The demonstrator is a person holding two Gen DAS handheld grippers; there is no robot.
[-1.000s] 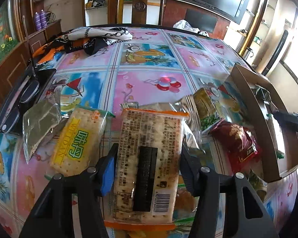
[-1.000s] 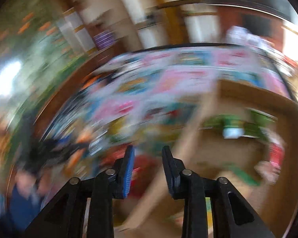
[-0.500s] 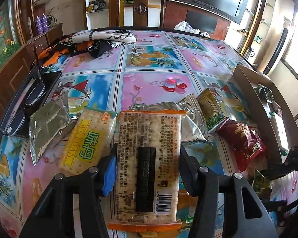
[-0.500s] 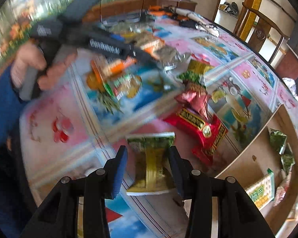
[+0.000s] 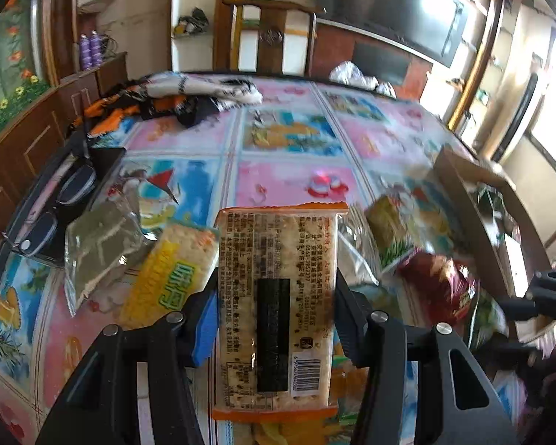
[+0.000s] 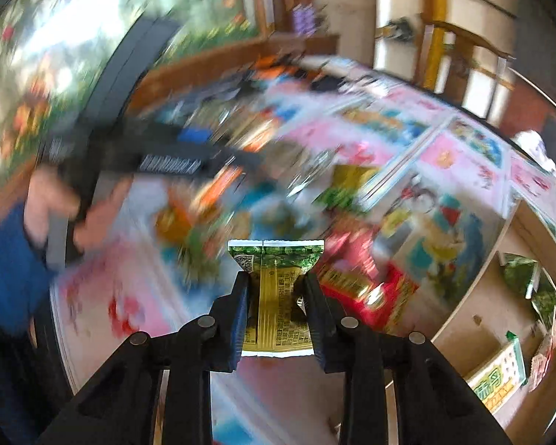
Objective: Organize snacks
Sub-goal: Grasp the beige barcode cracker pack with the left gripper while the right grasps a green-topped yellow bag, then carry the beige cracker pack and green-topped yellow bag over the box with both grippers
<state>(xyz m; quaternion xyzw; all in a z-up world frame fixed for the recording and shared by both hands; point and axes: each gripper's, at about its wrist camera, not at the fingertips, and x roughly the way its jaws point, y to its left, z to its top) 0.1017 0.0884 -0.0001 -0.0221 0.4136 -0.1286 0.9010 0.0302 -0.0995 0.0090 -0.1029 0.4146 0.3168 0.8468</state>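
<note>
My left gripper [image 5: 276,293] is shut on a long cracker pack with orange ends [image 5: 278,296] and holds it above the table. A yellow cracker pack [image 5: 166,278], a grey-green pouch [image 5: 96,248], a red bag [image 5: 441,289] and a green-yellow bag [image 5: 393,230] lie on the table below. My right gripper [image 6: 274,289] is shut on a small green and yellow snack packet [image 6: 274,296], pinched at its middle and lifted off the table. The cardboard box [image 6: 474,319] stands to its right, holding green packets and a cracker pack [image 6: 500,378].
The table has a colourful picture cloth [image 5: 293,174]. Glasses on a black case [image 5: 55,207] lie at its left edge, bundled cloths [image 5: 174,100] at the back. The box side [image 5: 467,200] rises at right. The other hand and its gripper [image 6: 92,185] are left in the blurred right wrist view.
My right gripper has closed on the green and yellow packet and lifted it while swinging. My left gripper has risen a little with the cracker pack.
</note>
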